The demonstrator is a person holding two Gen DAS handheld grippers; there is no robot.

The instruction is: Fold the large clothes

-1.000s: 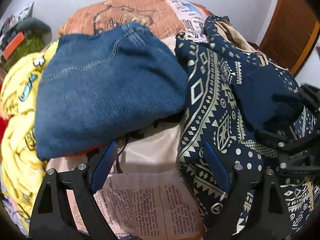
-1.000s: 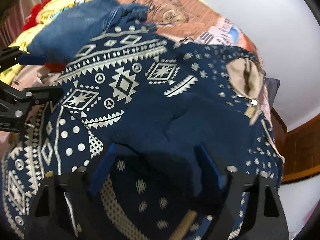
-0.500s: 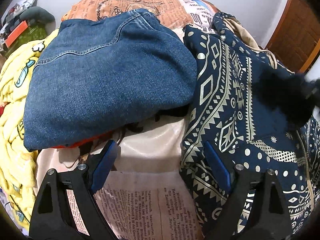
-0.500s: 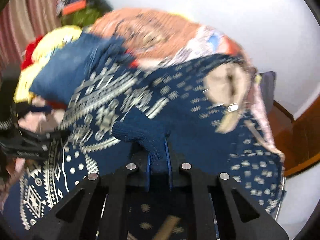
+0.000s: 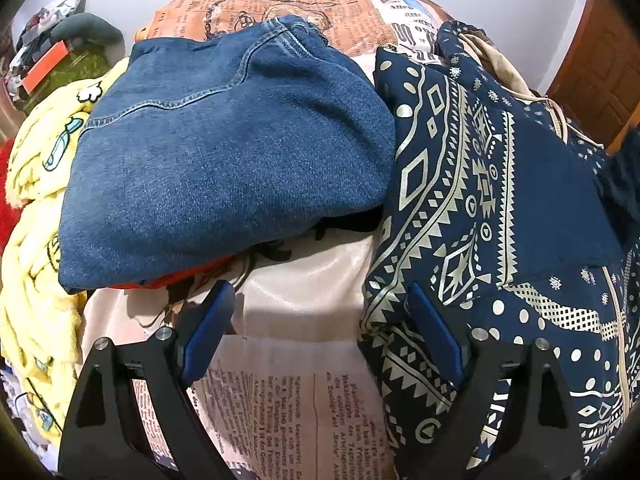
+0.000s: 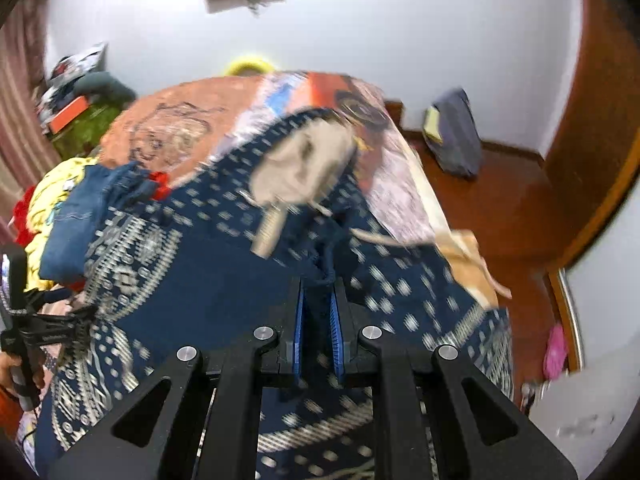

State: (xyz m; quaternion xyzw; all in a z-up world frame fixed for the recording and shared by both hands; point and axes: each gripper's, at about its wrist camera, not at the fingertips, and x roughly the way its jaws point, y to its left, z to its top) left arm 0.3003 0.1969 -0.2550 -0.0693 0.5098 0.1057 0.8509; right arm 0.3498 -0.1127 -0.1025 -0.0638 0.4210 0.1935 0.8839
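Note:
A navy garment with a cream geometric print [image 5: 500,208] lies spread on the bed, at the right of the left wrist view; it fills the middle of the right wrist view [image 6: 224,288]. Its beige lining shows at the collar [image 6: 304,164]. My right gripper [image 6: 317,292] is shut on a dark navy part of this garment and holds it up off the bed. My left gripper [image 5: 320,320] is open and empty, low over the bed's newspaper-print sheet [image 5: 288,408], at the garment's left edge. It also shows in the right wrist view [image 6: 48,328].
Folded blue jeans [image 5: 224,152] lie left of the garment, over something red-orange. A yellow cartoon blanket [image 5: 36,240] lies at the far left. A wooden door [image 6: 592,128] and wooden floor [image 6: 500,208] with a grey bag [image 6: 456,136] are to the right.
My right gripper has shut on the navy garment and lifted away from the bed, pulling the fabric up. My left gripper stayed open and moved slightly forward.

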